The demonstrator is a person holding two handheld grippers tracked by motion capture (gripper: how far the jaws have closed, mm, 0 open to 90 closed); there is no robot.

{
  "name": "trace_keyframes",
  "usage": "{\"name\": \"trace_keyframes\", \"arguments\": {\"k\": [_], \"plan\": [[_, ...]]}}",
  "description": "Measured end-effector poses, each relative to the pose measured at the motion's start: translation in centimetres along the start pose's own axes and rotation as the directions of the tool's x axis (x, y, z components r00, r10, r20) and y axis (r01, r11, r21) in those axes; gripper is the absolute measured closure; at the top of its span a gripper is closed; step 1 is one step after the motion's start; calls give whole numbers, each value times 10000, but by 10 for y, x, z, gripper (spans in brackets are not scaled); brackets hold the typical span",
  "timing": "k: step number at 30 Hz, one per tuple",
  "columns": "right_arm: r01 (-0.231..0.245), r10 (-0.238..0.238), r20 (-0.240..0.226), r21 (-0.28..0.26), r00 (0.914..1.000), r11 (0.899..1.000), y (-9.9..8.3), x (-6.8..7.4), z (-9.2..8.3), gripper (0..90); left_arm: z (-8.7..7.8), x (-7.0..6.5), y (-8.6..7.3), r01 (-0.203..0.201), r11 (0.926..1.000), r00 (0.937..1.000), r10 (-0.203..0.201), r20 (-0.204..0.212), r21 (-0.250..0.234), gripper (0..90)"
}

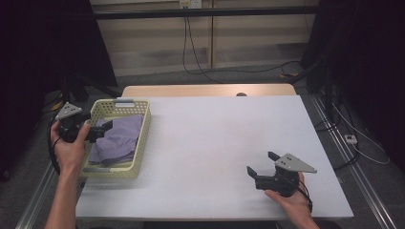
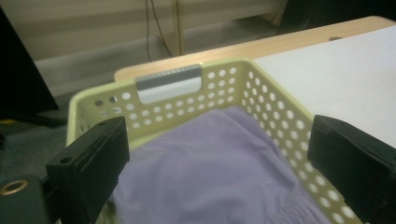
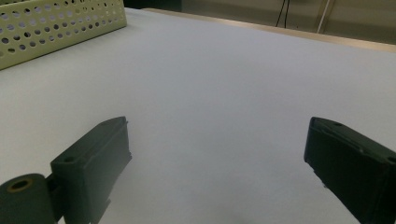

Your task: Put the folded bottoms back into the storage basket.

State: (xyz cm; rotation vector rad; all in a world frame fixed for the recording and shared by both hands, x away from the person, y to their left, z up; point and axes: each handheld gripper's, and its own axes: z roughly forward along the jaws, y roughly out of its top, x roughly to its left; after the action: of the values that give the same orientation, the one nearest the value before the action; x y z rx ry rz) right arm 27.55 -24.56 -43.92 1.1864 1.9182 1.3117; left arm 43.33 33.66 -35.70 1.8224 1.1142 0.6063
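left gripper (image 1: 106, 127) is poised over the basket (image 1: 142, 143) at the table's left edge, jaws spread wide and gripping nothing. the purple cloth (image 1: 117, 138) lies bunched inside that basket, straight ahead of and just below those jaws. in the left gripper view the cloth (image 2: 205, 168) sits squarely between the two black jaws, with the basket's far wall (image 2: 187, 100) and its grey handle tab (image 2: 169, 83) beyond. the cloth's long axis runs along the basket, near to far. the left hand is far nearer; the right gripper (image 1: 261, 166) rests well apart on the bare white table (image 1: 215, 143), jaws also released, pointing toward the basket. no brand, label or writing can be read anywhere. next move looks like a short drop and a pinch.
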Motion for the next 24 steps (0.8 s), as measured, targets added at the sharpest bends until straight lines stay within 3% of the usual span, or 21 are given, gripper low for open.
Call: {"name": "trace_keyframes", "arguments": {"k": [3,8,11,16,24], "plan": [[-22,22,-29,52,10000,10000,0,1,0,64,-1,-1,-1,-39,9998,10000,38,74,203,58],[-108,108,-7,5,9999,9999,0,0,0,64,-7,-4,-6,236,9997,9996,-237,143,49,61],[-100,100,-12,6,9999,10000,0,0,0,64,-12,-6,-7,138,9995,9999,-136,-72,283,61],[-137,137,-55,5,9999,9999,0,0,1,62,-18,-15,-8,-278,9983,9996,274,87,504,61],[-97,97,-59,42,9999,9999,0,0,1,62,-26,-27,-11,-546,9978,9985,542,125,388,61]]}}
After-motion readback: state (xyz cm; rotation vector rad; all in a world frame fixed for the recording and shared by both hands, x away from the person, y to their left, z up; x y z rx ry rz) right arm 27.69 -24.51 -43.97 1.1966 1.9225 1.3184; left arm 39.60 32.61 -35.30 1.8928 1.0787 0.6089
